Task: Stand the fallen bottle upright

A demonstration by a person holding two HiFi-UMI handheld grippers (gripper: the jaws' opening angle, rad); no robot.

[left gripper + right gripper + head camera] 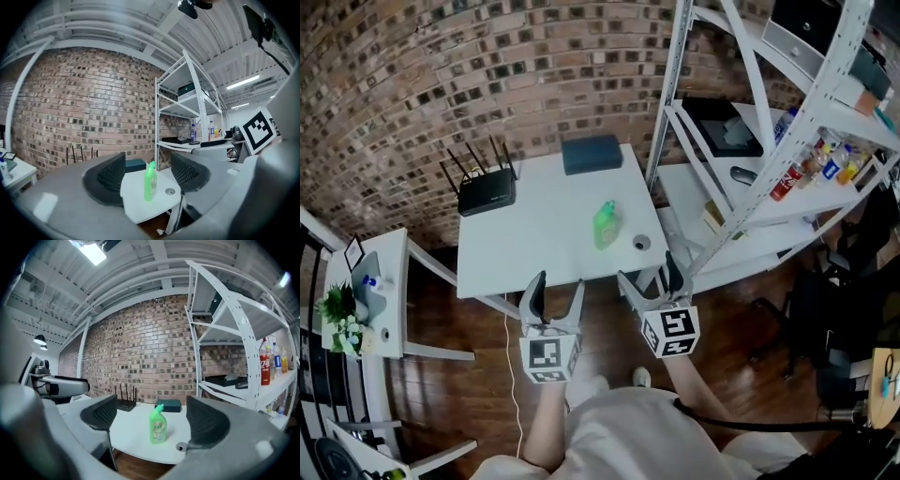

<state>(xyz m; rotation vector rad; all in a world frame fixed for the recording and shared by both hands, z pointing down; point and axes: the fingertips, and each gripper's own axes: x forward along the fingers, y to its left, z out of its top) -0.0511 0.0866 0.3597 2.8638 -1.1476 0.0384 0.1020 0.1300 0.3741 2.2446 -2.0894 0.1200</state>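
1. See green bottle standing upright on white table, right of centre, cap tilted toward the brick wall.
2. Find small round disc just beside bottle, on its right, near the front edge; can't tell what it is.
3. Find black router at the back left and dark box at the back, both well apart from bottle.
4. Read left gripper as released: jaws wide apart, nothing between the pads, hanging off the table's near edge over wood floor.
5. Read right gripper the same: jaws spread full, empty, just off the front right corner, near the rack.
6. Confirm from both gripper views: bottle framed between each pair of jaws but far ahead of them, no contact.
7. Note white rack standing right of the table, with drink bottles on a shelf.
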